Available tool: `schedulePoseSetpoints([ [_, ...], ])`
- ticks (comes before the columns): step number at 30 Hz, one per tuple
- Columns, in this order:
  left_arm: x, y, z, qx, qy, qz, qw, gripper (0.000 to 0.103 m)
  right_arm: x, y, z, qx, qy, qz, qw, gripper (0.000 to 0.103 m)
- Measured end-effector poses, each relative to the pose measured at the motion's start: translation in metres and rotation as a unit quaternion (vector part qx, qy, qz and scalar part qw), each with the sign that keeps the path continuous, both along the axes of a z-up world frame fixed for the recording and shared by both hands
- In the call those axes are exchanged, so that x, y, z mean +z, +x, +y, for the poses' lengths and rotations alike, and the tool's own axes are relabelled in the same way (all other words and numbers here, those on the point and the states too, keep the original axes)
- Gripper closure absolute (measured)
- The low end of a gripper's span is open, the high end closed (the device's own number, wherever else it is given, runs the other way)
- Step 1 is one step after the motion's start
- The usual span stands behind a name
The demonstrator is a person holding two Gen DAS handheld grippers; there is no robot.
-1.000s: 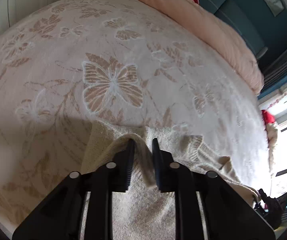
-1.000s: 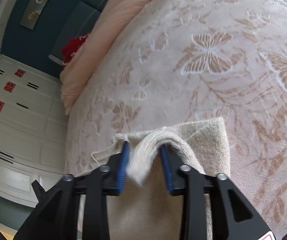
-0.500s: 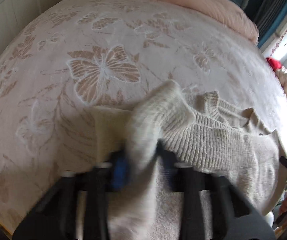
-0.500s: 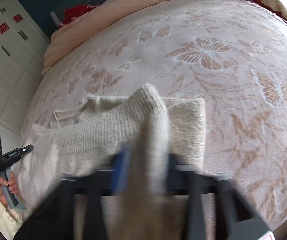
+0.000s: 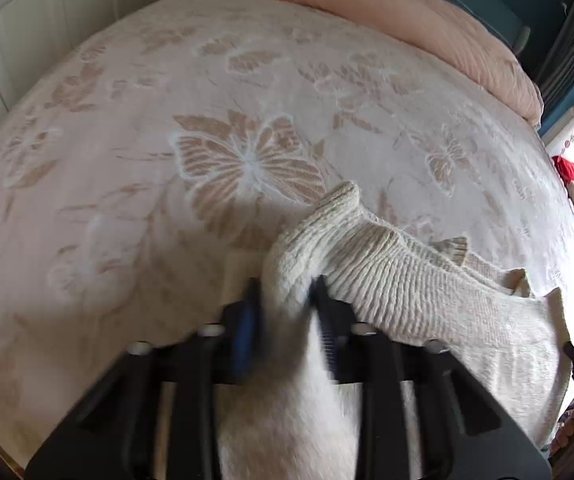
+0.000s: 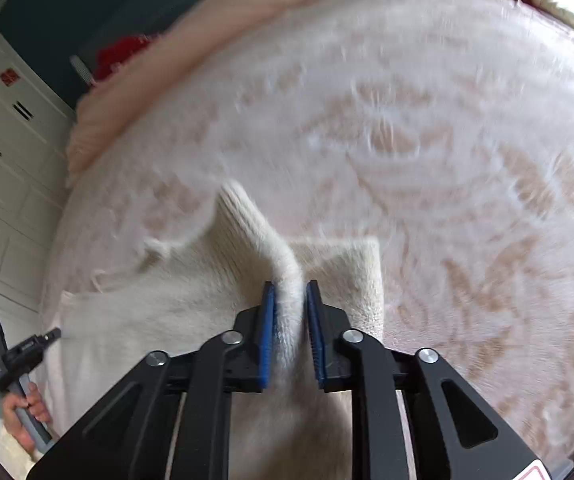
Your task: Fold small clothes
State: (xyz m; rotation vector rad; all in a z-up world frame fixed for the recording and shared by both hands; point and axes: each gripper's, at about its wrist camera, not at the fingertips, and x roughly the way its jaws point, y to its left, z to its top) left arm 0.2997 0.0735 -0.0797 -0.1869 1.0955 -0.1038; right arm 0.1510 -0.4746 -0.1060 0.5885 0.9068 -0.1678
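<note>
A cream knitted sweater (image 5: 415, 292) lies on a bed with a butterfly-patterned cover (image 5: 247, 160). My left gripper (image 5: 285, 300) is shut on a ribbed edge of the sweater and holds it lifted above the bed. My right gripper (image 6: 290, 300) is shut on another edge of the same sweater (image 6: 159, 312), also lifted. The cloth stretches between the two grippers and hangs below them. The right wrist view is blurred by motion.
A peach duvet (image 5: 387, 12) lies bunched along the far side of the bed. White cupboards (image 6: 3, 160) stand beside the bed. The other hand-held gripper shows at the edge of each view (image 6: 19, 356).
Both grippers have lifted the sweater's edge up off the bed and pulled it toward the near side. More of the sweater's body now shows spread below.
</note>
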Motion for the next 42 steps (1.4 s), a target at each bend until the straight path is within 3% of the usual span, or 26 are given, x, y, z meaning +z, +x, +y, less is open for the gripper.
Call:
schedulePoseSetpoints([
  [3, 0.039, -0.039, 0.006, -0.001, -0.016, -0.05, 0.9986, 0.06, 0.046, -0.027, 0.023, 0.021, -0.05, -0.047, 0.997, 0.08],
  [5, 0.054, -0.065, -0.005, -0.021, -0.036, -0.071, 0.9966, 0.058, 0.056, -0.038, 0.047, 0.049, -0.038, -0.061, 0.996, 0.08],
  [9, 0.033, -0.104, -0.044, -0.066, -0.05, -0.039, 0.9958, 0.054, 0.027, -0.041, 0.133, 0.143, 0.008, -0.038, 0.989, 0.082],
  [11, 0.012, -0.114, -0.051, -0.073, -0.019, -0.013, 0.997, 0.054, 0.007, -0.046, 0.161, 0.177, -0.01, -0.017, 0.984, 0.091],
  [13, -0.004, -0.119, -0.033, -0.046, -0.01, 0.002, 0.9989, 0.054, -0.011, -0.058, 0.154, 0.167, -0.064, 0.011, 0.984, 0.092],
  [14, -0.008, -0.121, -0.023, -0.036, -0.019, 0.008, 0.9991, 0.054, -0.018, -0.064, 0.136, 0.146, -0.064, 0.018, 0.987, 0.101],
  [16, -0.015, -0.123, 0.001, -0.033, -0.055, 0.011, 0.9979, 0.063, -0.029, -0.086, 0.083, 0.072, -0.04, 0.037, 0.996, 0.103],
  [18, -0.016, -0.124, 0.004, -0.041, -0.061, 0.009, 0.9972, 0.064, -0.026, -0.103, 0.05, 0.039, -0.003, 0.032, 0.999, 0.103],
  [21, -0.01, -0.129, -0.004, -0.039, -0.043, 0.004, 0.9983, 0.059, -0.001, -0.118, 0.055, 0.029, -0.047, 0.028, 0.998, 0.091],
  [23, 0.001, -0.139, -0.002, -0.02, -0.068, -0.005, 0.9974, 0.044, -0.001, -0.131, 0.049, 0.001, -0.05, 0.029, 0.998, 0.06],
  [25, 0.013, -0.155, 0.015, 0.024, -0.096, -0.024, 0.9948, 0.023, -0.009, -0.143, 0.032, -0.025, -0.021, 0.031, 0.999, 0.053],
  [28, 0.015, -0.179, 0.054, 0.108, -0.127, -0.039, 0.9852, 0.013, -0.024, -0.158, 0.019, -0.045, 0.058, 0.027, 0.997, 0.05],
  [29, 0.01, -0.182, 0.063, 0.123, -0.139, -0.031, 0.9821, 0.013, -0.031, -0.158, 0.021, -0.047, 0.084, 0.026, 0.995, 0.046],
  [31, -0.009, -0.185, 0.081, 0.158, -0.173, 0.011, 0.9721, 0.013, -0.044, -0.151, 0.027, -0.043, 0.116, 0.03, 0.992, 0.045],
  [34, -0.029, -0.178, 0.092, 0.188, -0.217, 0.04, 0.957, 0.013, -0.055, -0.136, 0.037, -0.047, 0.148, 0.029, 0.987, 0.044],
  [35, -0.038, -0.173, 0.094, 0.197, -0.24, 0.05, 0.9493, 0.013, -0.054, -0.13, 0.039, -0.047, 0.153, 0.021, 0.987, 0.051],
  [36, -0.043, -0.169, 0.096, 0.208, -0.247, 0.056, 0.9447, 0.02, -0.051, -0.125, 0.041, -0.044, 0.158, 0.015, 0.986, 0.063],
  [37, -0.044, -0.166, 0.098, 0.226, -0.246, 0.058, 0.9407, 0.044, -0.043, -0.118, 0.042, -0.041, 0.161, 0.008, 0.986, 0.087],
  [38, -0.04, -0.163, 0.098, 0.222, -0.25, 0.052, 0.941, 0.07, -0.03, -0.115, 0.042, -0.038, 0.161, -0.01, 0.986, 0.087],
  [39, -0.033, -0.158, 0.099, 0.206, -0.261, 0.051, 0.9416, 0.086, -0.015, -0.115, 0.042, -0.031, 0.158, -0.029, 0.987, 0.088],
  [42, 0.01, -0.171, 0.102, 0.187, -0.246, 0.006, 0.951, 0.088, 0.03, -0.121, 0.046, 0.004, 0.137, -0.068, 0.988, 0.091],
])
